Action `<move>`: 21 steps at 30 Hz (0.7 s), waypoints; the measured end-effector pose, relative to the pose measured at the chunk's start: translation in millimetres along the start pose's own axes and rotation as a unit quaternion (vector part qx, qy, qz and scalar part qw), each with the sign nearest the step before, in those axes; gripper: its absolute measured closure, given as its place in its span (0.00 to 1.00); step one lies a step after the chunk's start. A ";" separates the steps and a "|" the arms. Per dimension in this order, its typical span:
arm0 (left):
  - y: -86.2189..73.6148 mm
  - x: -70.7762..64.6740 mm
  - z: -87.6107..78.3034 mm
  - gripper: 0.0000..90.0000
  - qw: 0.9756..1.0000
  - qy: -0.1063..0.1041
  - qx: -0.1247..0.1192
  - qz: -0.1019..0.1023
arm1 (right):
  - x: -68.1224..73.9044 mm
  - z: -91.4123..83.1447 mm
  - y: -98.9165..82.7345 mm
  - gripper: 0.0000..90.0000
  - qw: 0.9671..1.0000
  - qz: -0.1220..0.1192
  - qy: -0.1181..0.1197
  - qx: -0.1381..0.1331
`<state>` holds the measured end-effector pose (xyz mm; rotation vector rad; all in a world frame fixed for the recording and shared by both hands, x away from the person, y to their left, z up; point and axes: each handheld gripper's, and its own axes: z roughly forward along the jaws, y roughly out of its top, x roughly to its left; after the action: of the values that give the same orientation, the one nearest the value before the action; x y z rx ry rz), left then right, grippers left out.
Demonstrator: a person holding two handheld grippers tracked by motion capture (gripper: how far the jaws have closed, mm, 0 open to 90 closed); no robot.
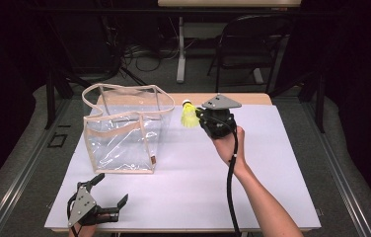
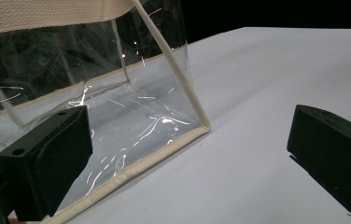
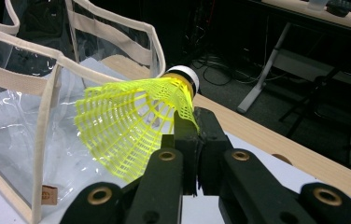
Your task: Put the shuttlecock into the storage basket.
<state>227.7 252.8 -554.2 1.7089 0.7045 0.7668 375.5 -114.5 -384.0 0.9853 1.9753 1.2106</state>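
Here the yellow shuttlecock [image 3: 131,126] hangs pinched by its skirt in the right tool [image 1: 201,118], just right of the clear bag [image 1: 124,131] and level with its rim. It should go well over the opening before release, lest the skirt snag the beige trim. The left tool [image 1: 107,195] rests wide open on the tabletop [image 1: 272,163] near the bag's front corner.

One yellow shuttlecock [image 1: 189,117] sits pinched in the right tongs [image 1: 199,117], one clear bag [image 1: 122,129] stands just beyond the left tongs [image 1: 110,188], two tongs in all.
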 end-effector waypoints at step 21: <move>-0.1 0.2 -0.3 0.00 1.000 -0.001 0.000 0.000 | -1.5 6.8 25.6 0.99 1.000 0.004 0.006 -0.014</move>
<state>227.6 253.1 -554.2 1.7087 0.7026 0.7647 388.8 -104.9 -363.2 0.9761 1.9601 1.2478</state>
